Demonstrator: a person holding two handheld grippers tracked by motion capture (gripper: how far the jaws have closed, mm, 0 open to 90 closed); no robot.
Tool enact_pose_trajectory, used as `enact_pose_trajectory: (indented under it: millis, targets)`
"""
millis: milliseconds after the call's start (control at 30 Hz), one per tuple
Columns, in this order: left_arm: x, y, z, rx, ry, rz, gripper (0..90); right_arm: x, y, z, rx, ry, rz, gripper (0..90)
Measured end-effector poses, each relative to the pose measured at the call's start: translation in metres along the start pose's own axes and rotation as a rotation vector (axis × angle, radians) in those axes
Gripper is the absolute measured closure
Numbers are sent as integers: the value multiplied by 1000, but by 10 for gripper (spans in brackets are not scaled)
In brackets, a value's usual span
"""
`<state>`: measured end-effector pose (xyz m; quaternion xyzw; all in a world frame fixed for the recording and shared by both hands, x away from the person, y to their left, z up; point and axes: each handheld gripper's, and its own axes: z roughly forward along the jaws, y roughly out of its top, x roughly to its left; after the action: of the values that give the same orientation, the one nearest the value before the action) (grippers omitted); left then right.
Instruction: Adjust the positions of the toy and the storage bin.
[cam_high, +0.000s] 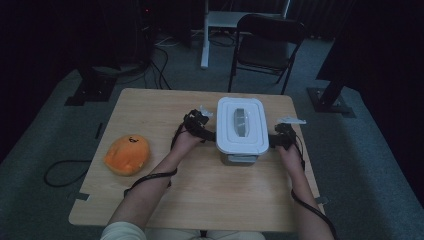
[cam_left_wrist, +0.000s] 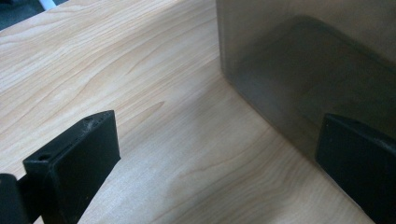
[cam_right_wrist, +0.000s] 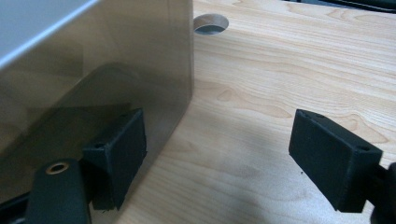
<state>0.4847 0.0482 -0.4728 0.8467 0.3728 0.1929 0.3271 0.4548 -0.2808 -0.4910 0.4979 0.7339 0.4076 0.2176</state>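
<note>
Jaws spread wide on both grippers, nothing pinched between them. Left gripper (cam_high: 206, 131) sits at the left side of the storage box (cam_high: 242, 131); in the left gripper view one jaw is right against the box's smoky wall (cam_left_wrist: 299, 70), the other over bare counter (cam_left_wrist: 140, 70). Right gripper (cam_high: 275, 140) is at the box's right side; in the right gripper view one jaw lies along the box wall (cam_right_wrist: 116, 70), the other out over the wood. Box stands upright near the counter's middle, white lid (cam_high: 227, 120) on, grey handle in the lid. Orange plush toy (cam_high: 127, 154) lies well apart, toward the left edge of the counter (cam_high: 150, 105).
</note>
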Motion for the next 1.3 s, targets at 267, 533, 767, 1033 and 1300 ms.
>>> enact_pose_trajectory:
  millis: [267,533,767,1033,1300]
  targets:
    - [-7,-4,-10,-7,-17,-1,6,7,-7,-12,19,32,-23,211]
    - [-15,-8,-21,-8,-11,40,8,16,-12,-24,9,53,-47,221]
    - [-19,-13,-31,-19,-8,51,13,21,-16,-33,0,79,-64,229]
    - [-33,-25,-48,-20,-17,91,13,30,-30,-45,-24,93,-81,238]
    - [-20,-32,-28,-23,-22,28,12,19,-36,-28,24,39,-46,164]
